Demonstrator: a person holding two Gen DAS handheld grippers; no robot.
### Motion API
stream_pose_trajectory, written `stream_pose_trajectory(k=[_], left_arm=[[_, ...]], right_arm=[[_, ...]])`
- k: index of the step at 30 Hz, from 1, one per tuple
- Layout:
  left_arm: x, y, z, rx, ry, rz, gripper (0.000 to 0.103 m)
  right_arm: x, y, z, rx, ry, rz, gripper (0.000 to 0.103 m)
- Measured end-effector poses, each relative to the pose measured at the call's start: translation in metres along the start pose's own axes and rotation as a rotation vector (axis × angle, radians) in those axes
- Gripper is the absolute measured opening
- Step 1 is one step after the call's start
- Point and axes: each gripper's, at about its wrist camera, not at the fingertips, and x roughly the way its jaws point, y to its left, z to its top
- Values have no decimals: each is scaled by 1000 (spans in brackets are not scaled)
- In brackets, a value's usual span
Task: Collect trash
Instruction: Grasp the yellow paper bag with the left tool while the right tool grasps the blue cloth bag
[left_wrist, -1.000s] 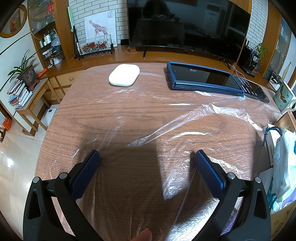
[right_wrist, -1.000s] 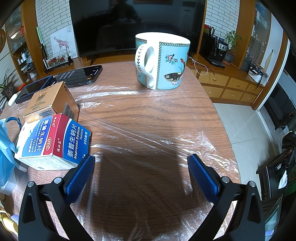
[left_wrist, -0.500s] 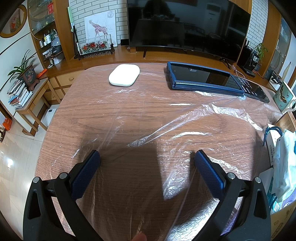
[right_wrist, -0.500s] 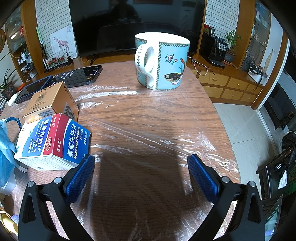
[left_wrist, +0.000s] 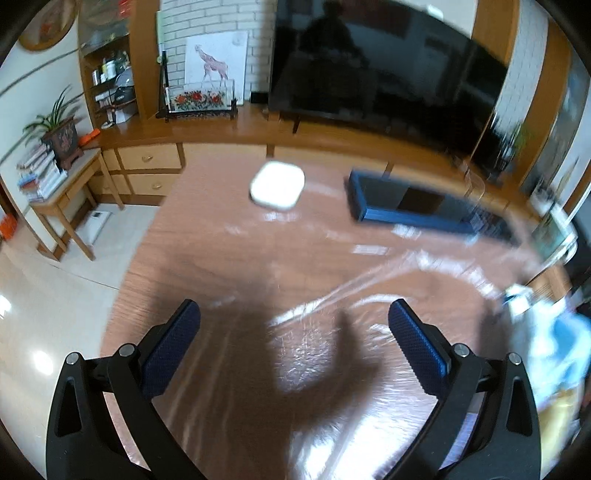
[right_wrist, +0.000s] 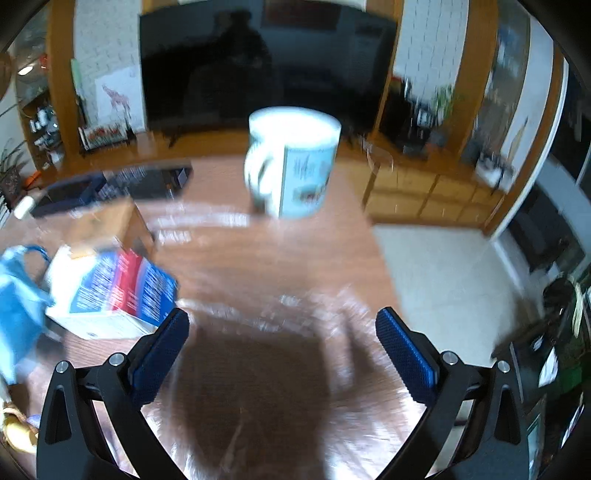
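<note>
Blur smeared both views. Left gripper (left_wrist: 293, 323) hung over the plastic-covered table (left_wrist: 229, 258), fingers spread wide, empty. Right gripper (right_wrist: 282, 332) likewise spread, empty; blue bag (right_wrist: 16, 295) far left, medicine box (right_wrist: 110, 295) beside its left finger, mug (right_wrist: 293, 162) beyond.

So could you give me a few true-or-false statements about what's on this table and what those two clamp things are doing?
1. Both the left gripper and right gripper are open and hold nothing. True.
2. The mug lies on its side. False: it stands upright.
3. A red and blue box sits left of the right gripper. True.
4. The white pad sits on the blue-framed tablet. False: it lies apart, on the table.
</note>
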Motion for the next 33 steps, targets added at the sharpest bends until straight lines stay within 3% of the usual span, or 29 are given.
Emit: stream_pose_trajectory(k=[3, 7, 10, 17, 24, 28, 33], left_arm=[[-32, 5, 2, -30, -32, -133, 101], [-75, -13, -14, 10, -16, -310, 101], [-87, -34, -32, 46, 33, -394, 101], [-95, -68, -84, 20, 144, -547, 101], [-74, -81, -109, -41, 239, -573, 101], [-63, -92, -113, -25, 252, -562, 101], [-46, -99, -112, -30, 259, -551, 101]], right_arm=[[-43, 14, 18, -97, -92, 106, 99], [-75, 54, 28, -283, -130, 248, 99], [-79, 95, 36, -411, -131, 349, 99], [-56, 159, 31, -604, -48, 451, 99], [-31, 195, 29, -712, 44, 468, 99], [-13, 204, 30, -750, 92, 436, 99], [7, 211, 30, -740, 157, 473, 99]])
